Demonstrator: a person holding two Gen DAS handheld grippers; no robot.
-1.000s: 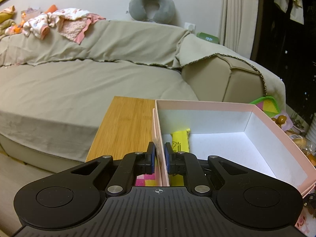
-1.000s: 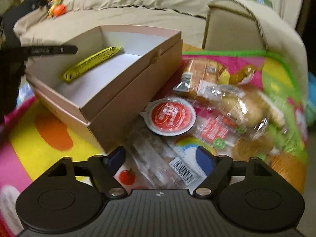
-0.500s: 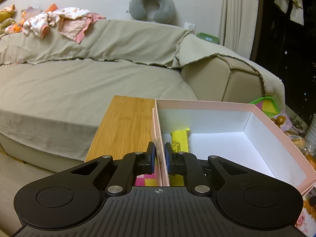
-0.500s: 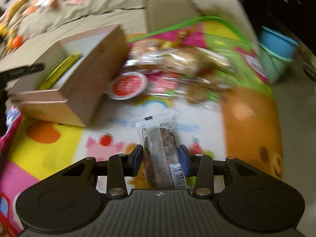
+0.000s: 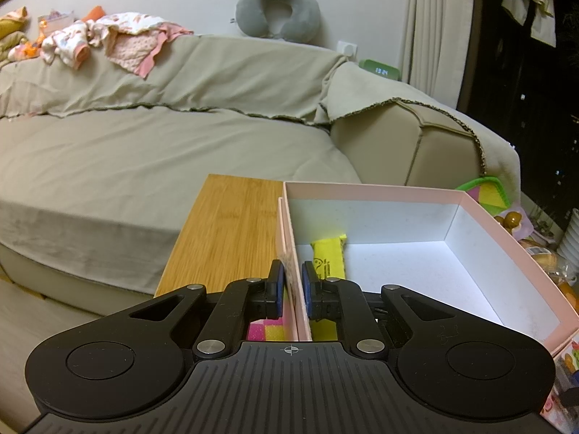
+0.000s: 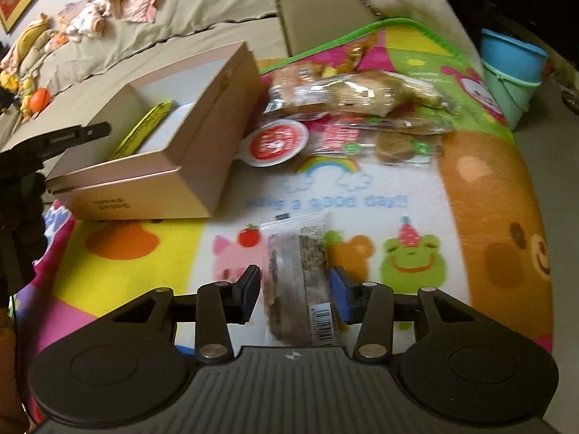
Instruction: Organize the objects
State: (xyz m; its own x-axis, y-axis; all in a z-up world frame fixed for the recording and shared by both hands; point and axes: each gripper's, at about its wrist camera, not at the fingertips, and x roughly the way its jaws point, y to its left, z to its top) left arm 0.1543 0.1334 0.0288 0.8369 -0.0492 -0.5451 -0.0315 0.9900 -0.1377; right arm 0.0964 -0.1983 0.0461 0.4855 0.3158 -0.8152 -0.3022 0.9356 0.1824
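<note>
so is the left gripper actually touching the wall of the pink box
Touching. The left wrist view shows the left gripper shut on the pink box, one pad on each side of its near wall.

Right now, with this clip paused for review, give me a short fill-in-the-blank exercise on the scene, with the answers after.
1. The left gripper is shut on the side wall of the pink ____.
2. Inside the box lies a single ____ packet.
3. The clear snack bar packet sits between the jaws of the ____ gripper.
4. The round lid beside the box is ____ and white.

Answers: box; yellow; right; red
</note>
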